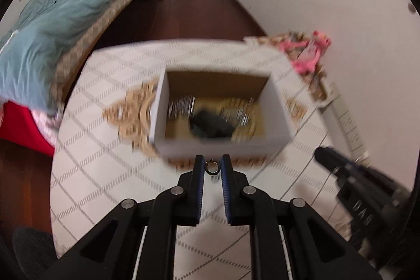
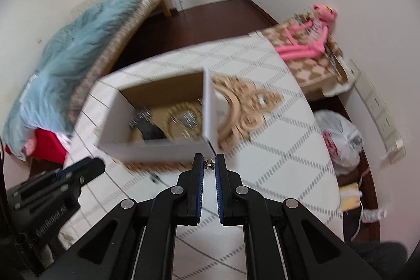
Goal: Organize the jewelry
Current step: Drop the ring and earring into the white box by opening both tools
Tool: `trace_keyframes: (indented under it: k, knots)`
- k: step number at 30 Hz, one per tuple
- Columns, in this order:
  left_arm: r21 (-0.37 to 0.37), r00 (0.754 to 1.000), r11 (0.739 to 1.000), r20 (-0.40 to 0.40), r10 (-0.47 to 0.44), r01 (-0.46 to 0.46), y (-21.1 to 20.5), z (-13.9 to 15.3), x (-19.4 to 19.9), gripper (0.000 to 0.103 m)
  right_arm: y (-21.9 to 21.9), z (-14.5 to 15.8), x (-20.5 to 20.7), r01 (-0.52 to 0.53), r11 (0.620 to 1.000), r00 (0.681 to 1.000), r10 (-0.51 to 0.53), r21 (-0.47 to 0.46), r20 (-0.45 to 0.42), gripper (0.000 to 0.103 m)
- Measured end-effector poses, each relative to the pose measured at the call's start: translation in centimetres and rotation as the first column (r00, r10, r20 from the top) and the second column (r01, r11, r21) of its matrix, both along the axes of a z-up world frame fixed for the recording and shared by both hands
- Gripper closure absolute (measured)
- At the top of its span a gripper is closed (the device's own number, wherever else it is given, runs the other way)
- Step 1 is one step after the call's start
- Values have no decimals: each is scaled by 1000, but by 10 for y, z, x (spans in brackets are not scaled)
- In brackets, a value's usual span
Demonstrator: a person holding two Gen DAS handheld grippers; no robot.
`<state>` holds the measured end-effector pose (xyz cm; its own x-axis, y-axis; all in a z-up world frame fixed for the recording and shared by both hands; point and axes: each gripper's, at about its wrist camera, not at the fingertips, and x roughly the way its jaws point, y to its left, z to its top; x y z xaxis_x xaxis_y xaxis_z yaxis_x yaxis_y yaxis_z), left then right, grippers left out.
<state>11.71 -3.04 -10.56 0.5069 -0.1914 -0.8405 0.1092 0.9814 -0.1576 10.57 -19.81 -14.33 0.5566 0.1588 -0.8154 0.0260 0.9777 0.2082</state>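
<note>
A white cardboard box [image 1: 223, 148] stands open on the patterned table, with blurred jewelry and a dark item [image 1: 212, 123] inside. My left gripper [image 1: 213, 168] is shut on a small metal ring [image 1: 212, 167] just in front of the box's near wall. My right gripper [image 2: 209, 164] is shut on a small gold jewelry piece [image 2: 209, 164] near the box's [image 2: 157, 147] front right corner. The right gripper shows at the right of the left wrist view [image 1: 351, 180]; the left gripper shows at the left of the right wrist view [image 2: 57, 183].
A gold ornate frame [image 2: 244, 106] lies under and beside the box on the white tablecloth [image 2: 288, 148]. A pink plush toy [image 2: 312, 36] sits on a stand at the back right. A bed with a blue blanket [image 1: 60, 25] lies left. A plastic bag [image 2: 338, 138] sits on the floor.
</note>
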Motion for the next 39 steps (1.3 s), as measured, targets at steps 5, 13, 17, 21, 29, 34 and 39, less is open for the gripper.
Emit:
trace_keyframes:
  k: [5, 13, 17, 21, 29, 34, 39]
  knots:
    - [-33, 1000, 999, -7, -20, 20, 9, 19, 47, 93, 9, 22, 45, -50, 998, 999, 50, 45, 8, 94]
    - [-51, 991, 998, -128, -33, 26, 19, -4, 106, 93, 22, -1, 129, -130, 986, 979, 144, 104, -146, 94]
    - [-56, 980, 998, -200, -8, -3, 25, -17, 124, 92, 31, -15, 154, -162, 975, 959, 191, 149, -209, 94]
    - [-31, 973, 999, -230, 32, -40, 31, -20, 132, 88, 37, -32, 171, -160, 959, 935, 223, 235, -277, 93]
    - [56, 982, 995, -164, 92, -84, 44, -7, 129, 28, 33, -35, 178, -125, 962, 939, 194, 243, -285, 64]
    - [97, 981, 990, -155, 115, -101, 50, -10, 117, 8, 28, -20, 163, -123, 983, 959, 153, 135, -241, 53]
    - [154, 984, 982, -121, 131, -112, 51, -13, 98, 6, 23, -9, 138, -108, 993, 971, 95, -51, -218, 18]
